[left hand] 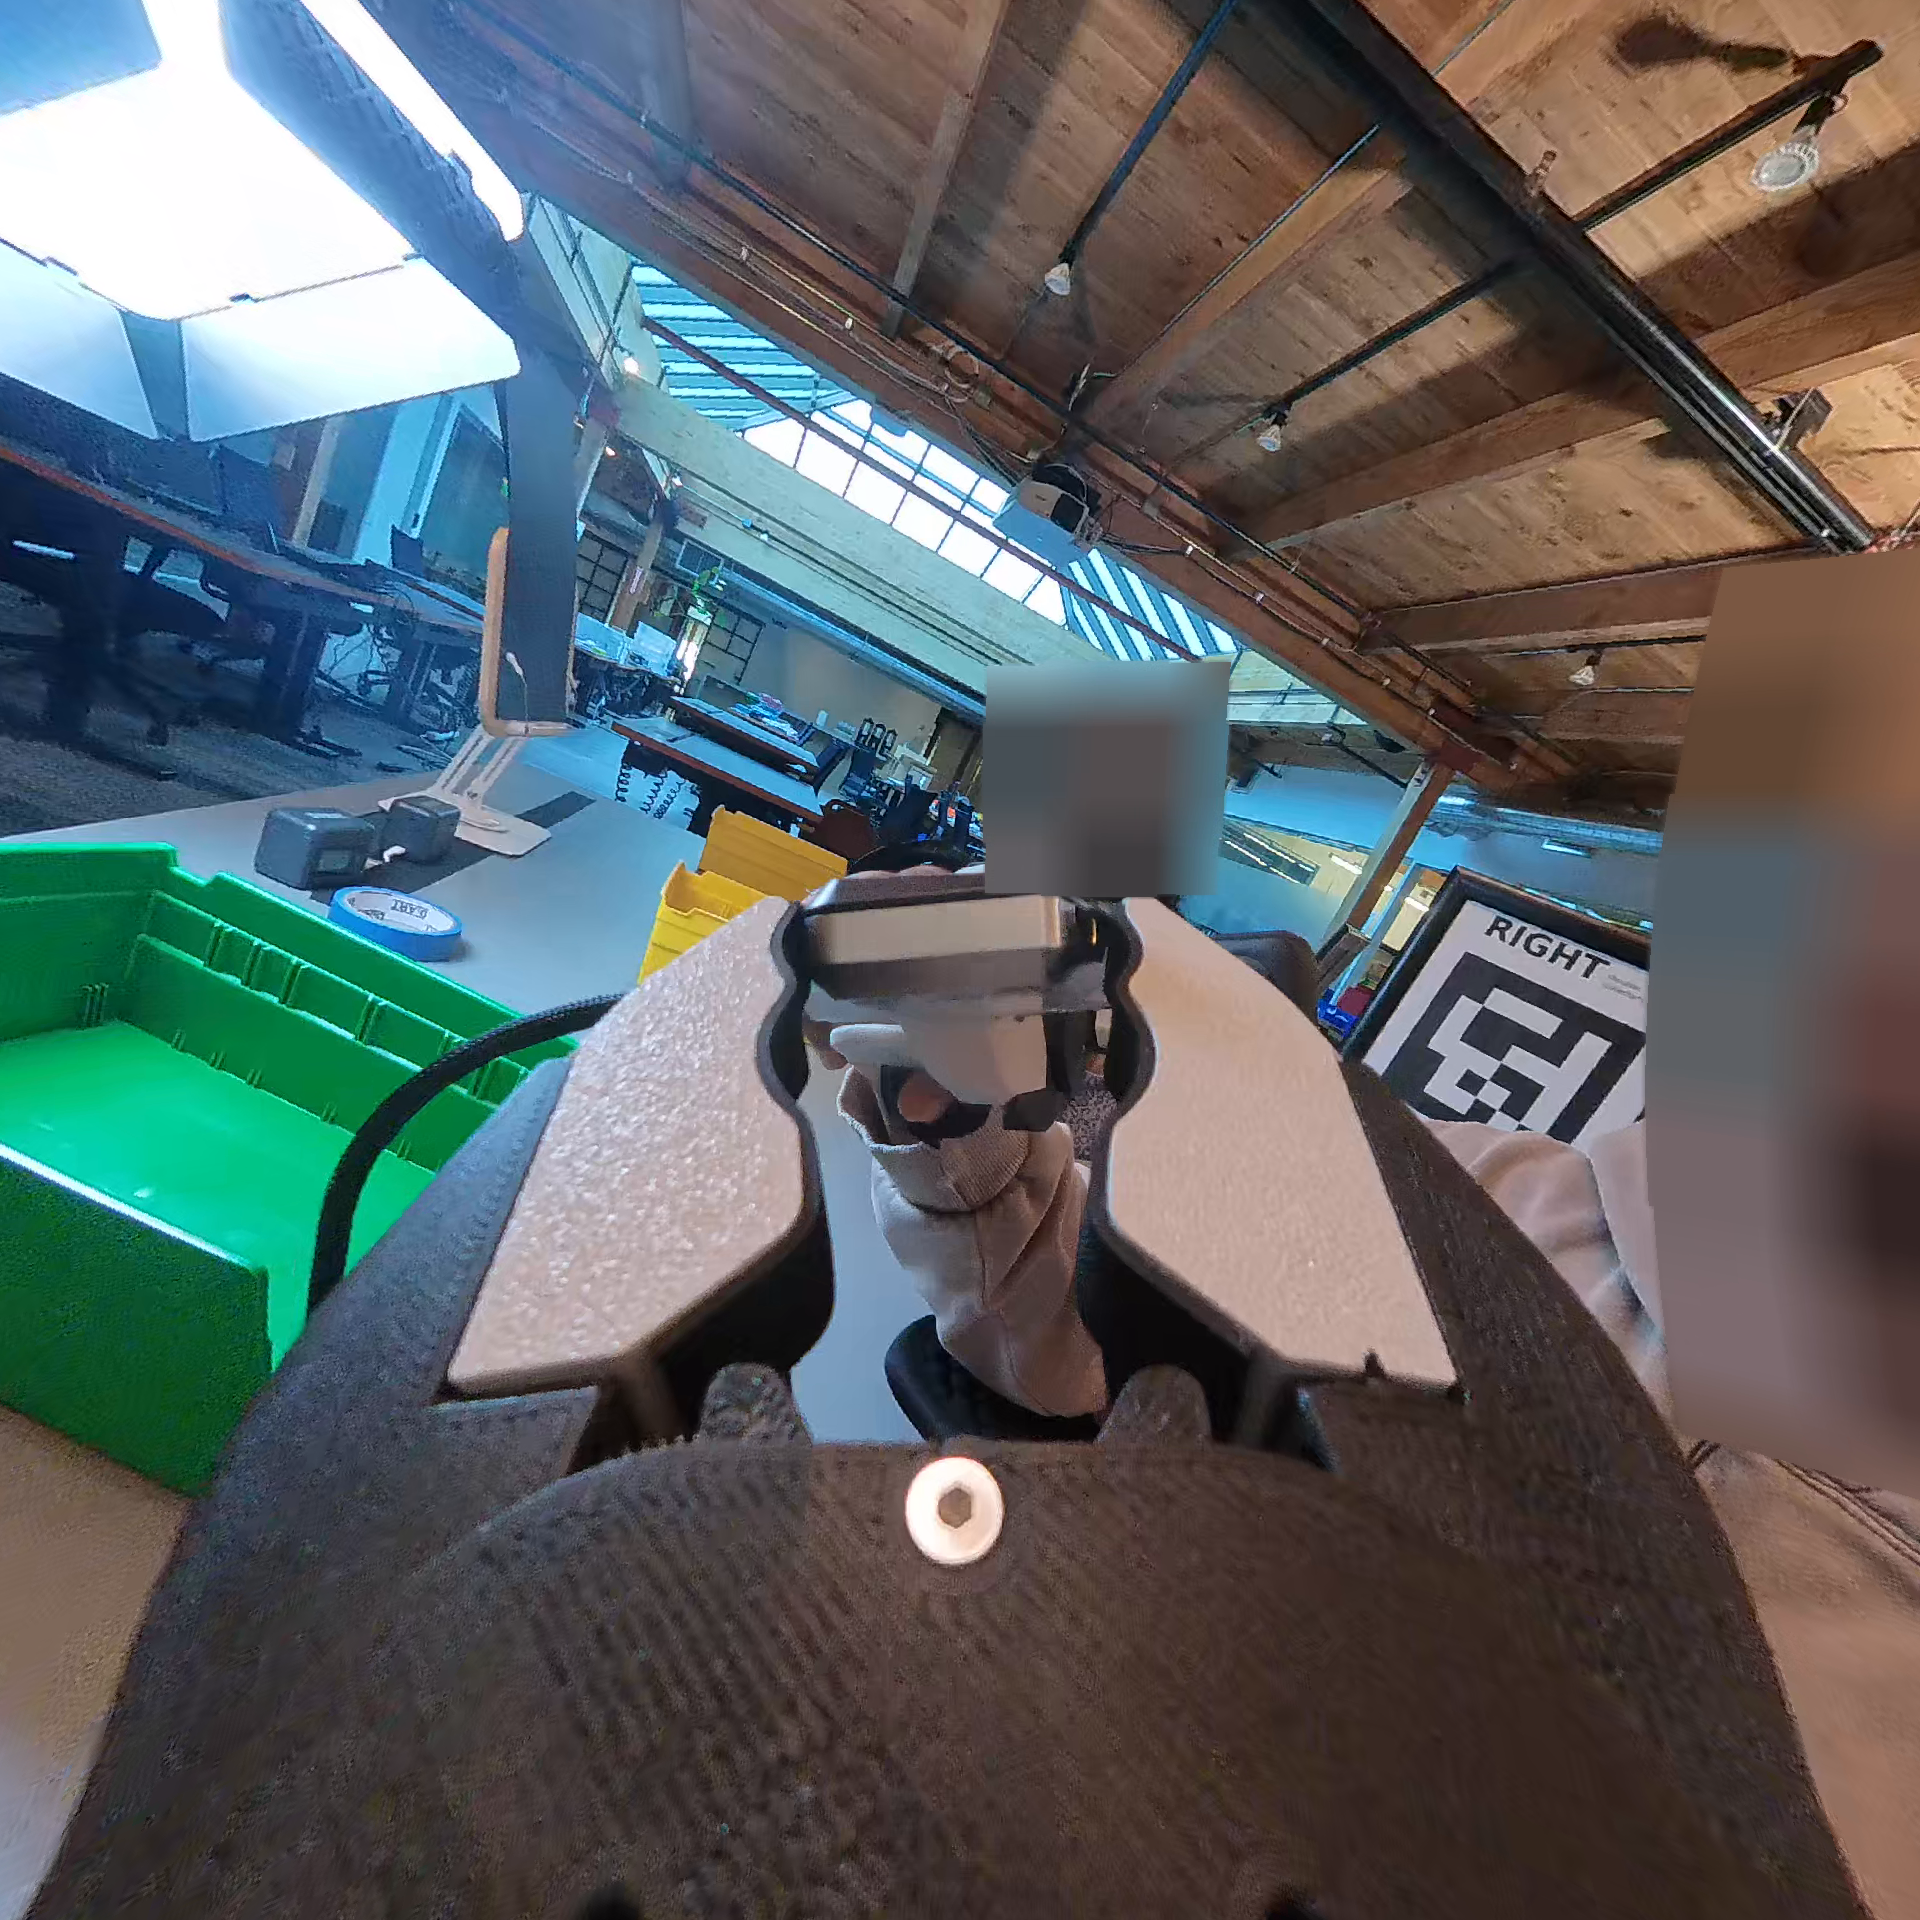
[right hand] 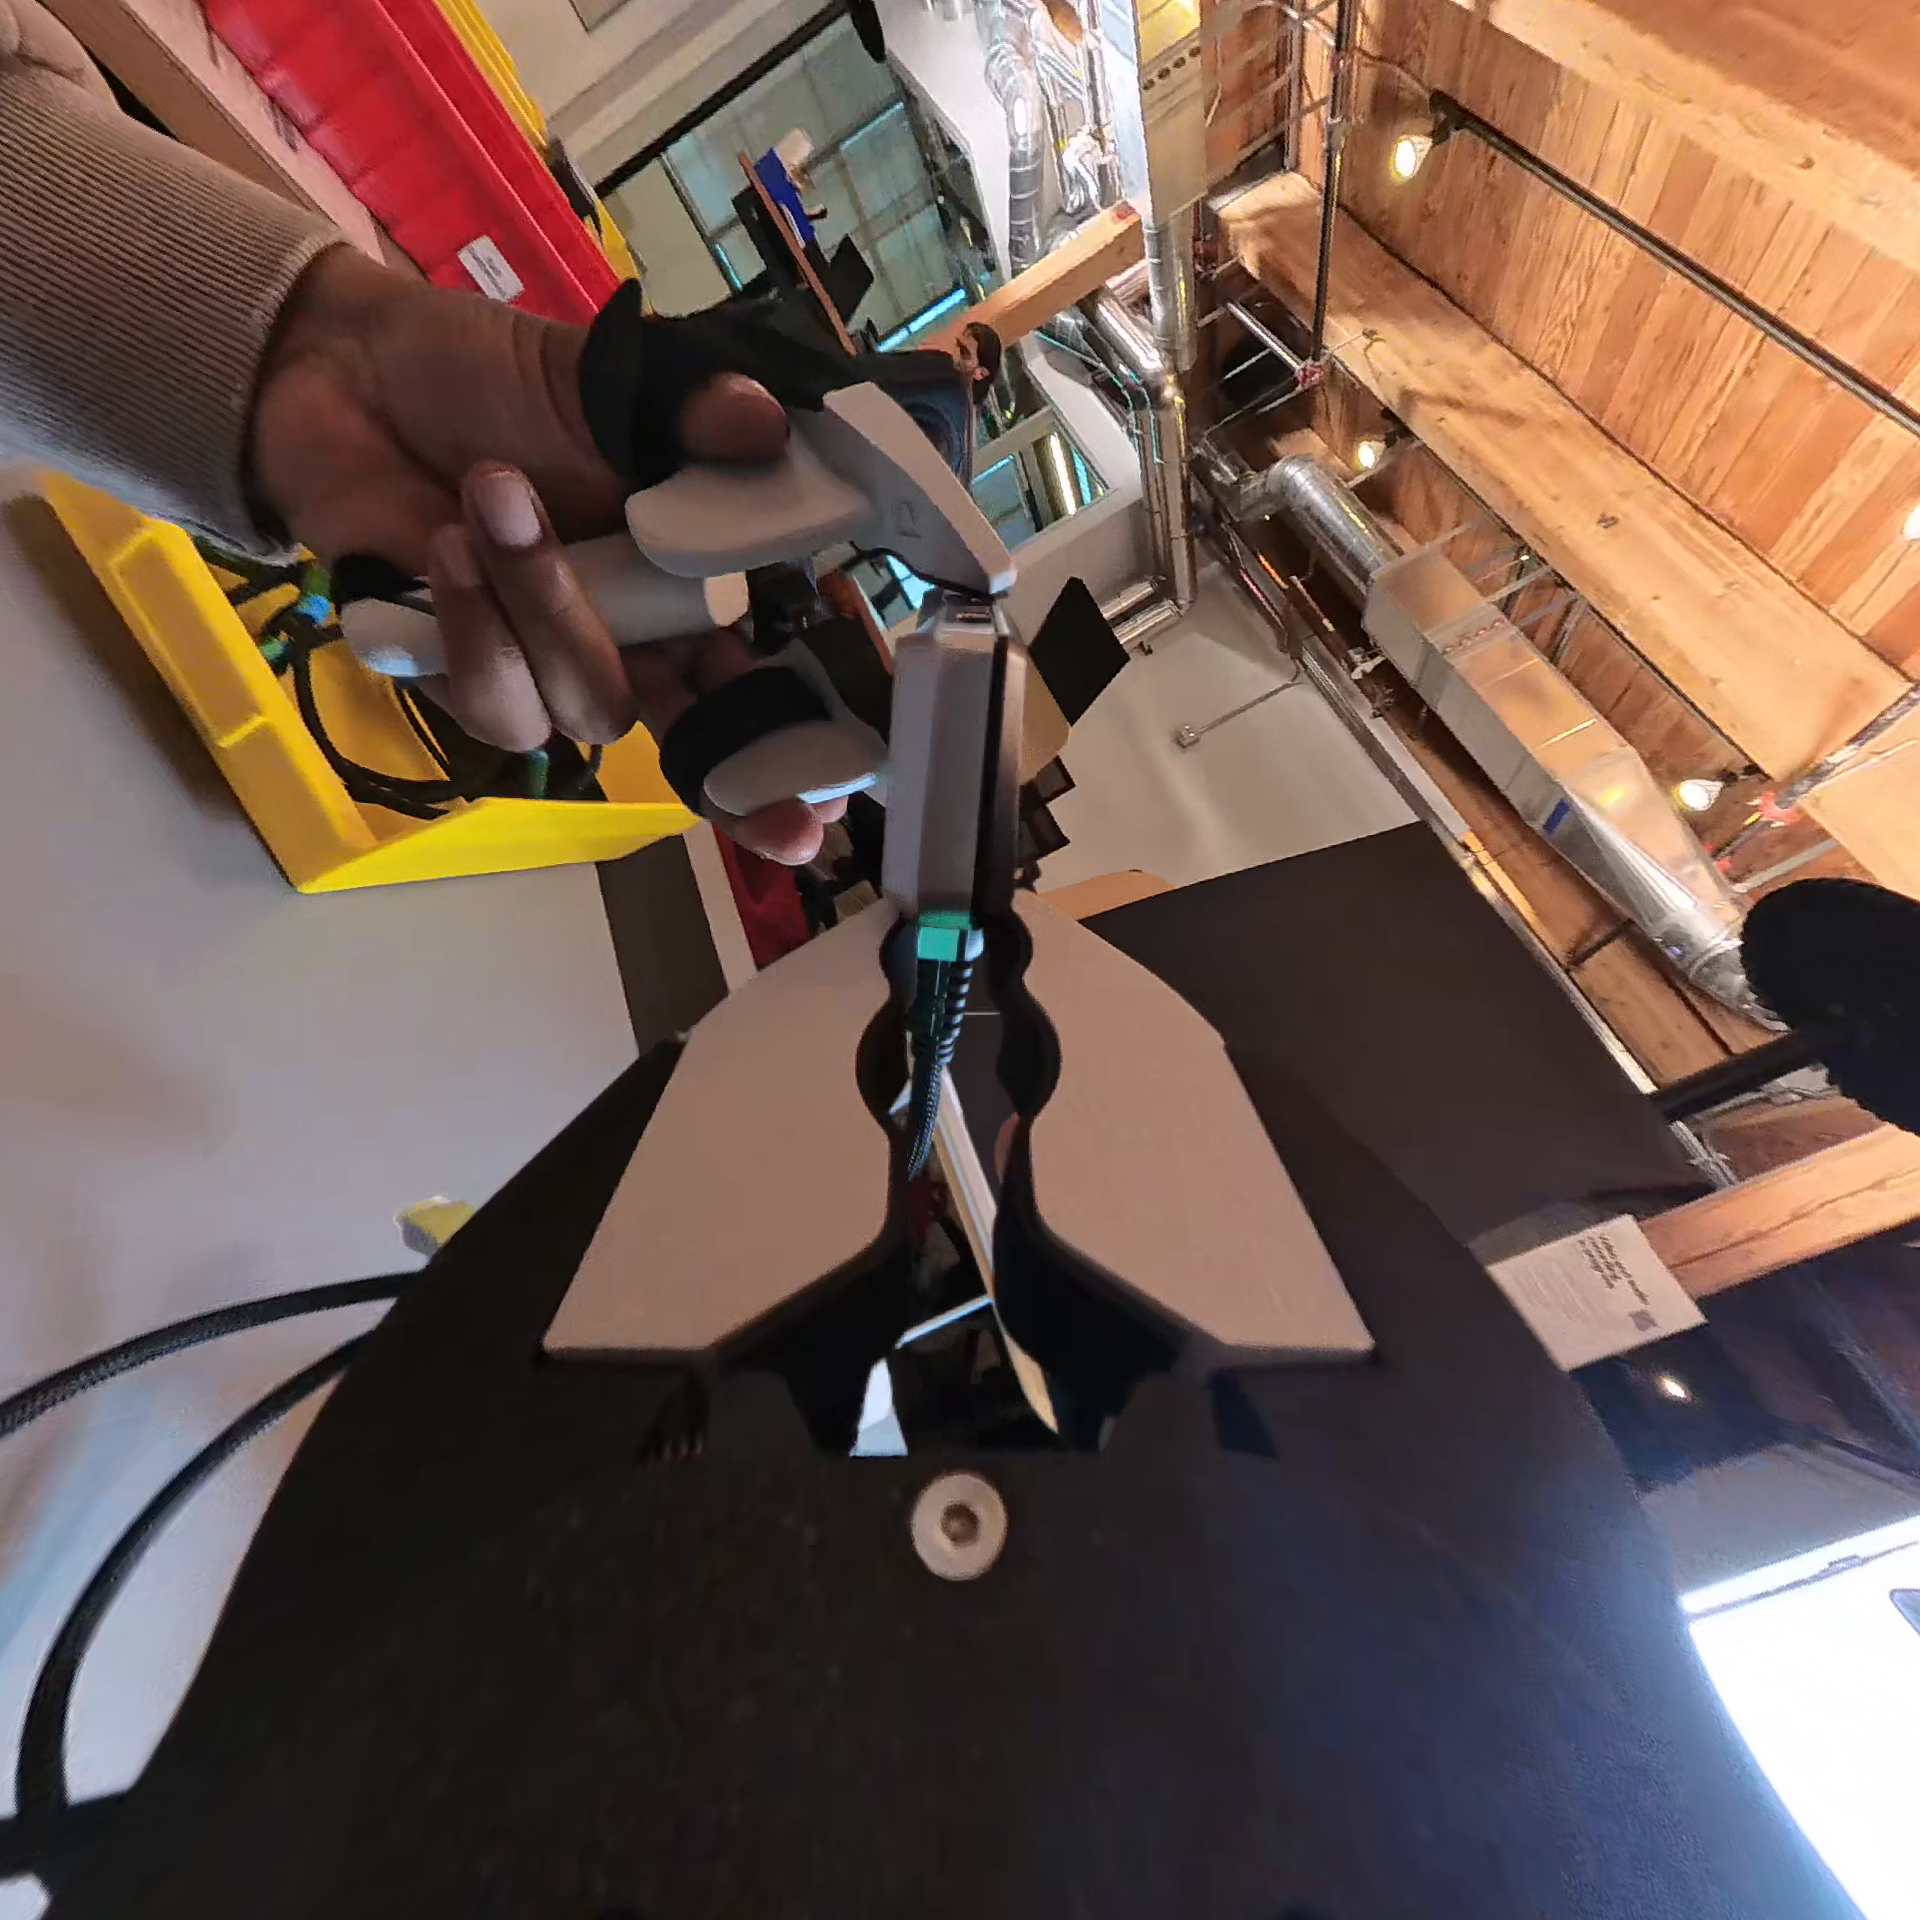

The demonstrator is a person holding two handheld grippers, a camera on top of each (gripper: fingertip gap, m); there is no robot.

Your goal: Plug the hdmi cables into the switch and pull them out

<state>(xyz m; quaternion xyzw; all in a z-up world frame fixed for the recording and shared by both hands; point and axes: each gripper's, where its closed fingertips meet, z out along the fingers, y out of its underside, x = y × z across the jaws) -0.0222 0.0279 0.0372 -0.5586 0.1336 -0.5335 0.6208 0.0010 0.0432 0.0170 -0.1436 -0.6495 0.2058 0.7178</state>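
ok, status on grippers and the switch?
Left gripper shut on switch, held off the table. Right gripper shut on green-tipped HDMI plug, at switch's end port. Nothing in the way.

A plank ceiling with dark rails and small spotlights spans the room. Below it, a band of skylights lets in daylight. Silver air ducts run along the ceiling. Long desks stand far beneath it on grey carpet.
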